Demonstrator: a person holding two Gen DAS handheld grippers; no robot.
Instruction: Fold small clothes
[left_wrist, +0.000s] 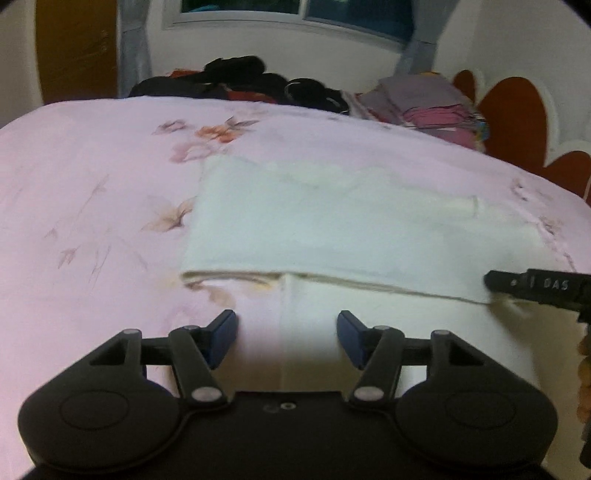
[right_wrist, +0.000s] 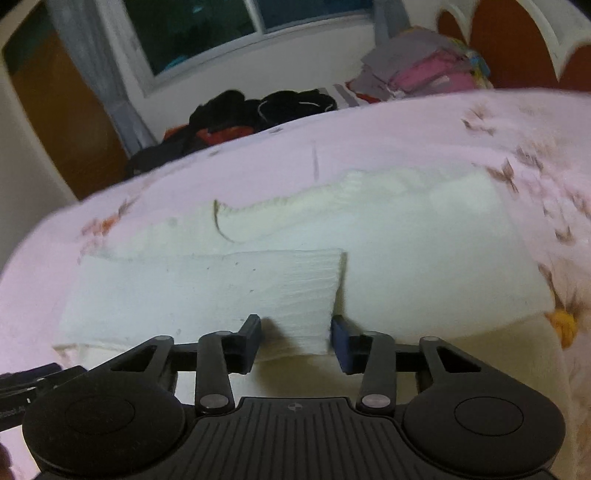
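Note:
A white garment (left_wrist: 332, 221) lies folded on the pink floral bedsheet (left_wrist: 92, 184), its near folded edge running across just ahead of my left gripper (left_wrist: 288, 325). That gripper is open over a lower white layer, with nothing between its pads. My right gripper (left_wrist: 495, 282) comes in from the right at the garment's near right corner. In the right wrist view the garment (right_wrist: 406, 240) fills the middle. The corner of its upper flap (right_wrist: 306, 321) reaches between the fingers of the right gripper (right_wrist: 295, 330). The right pad touches the flap's edge, while a dark gap shows at the left pad.
A heap of dark clothes (left_wrist: 240, 77) (right_wrist: 258, 107) lies at the bed's far edge. A stack of folded grey and pink clothes (left_wrist: 424, 103) (right_wrist: 417, 70) sits far right by the brown headboard (left_wrist: 517, 118). A wooden door (left_wrist: 74, 48) stands far left.

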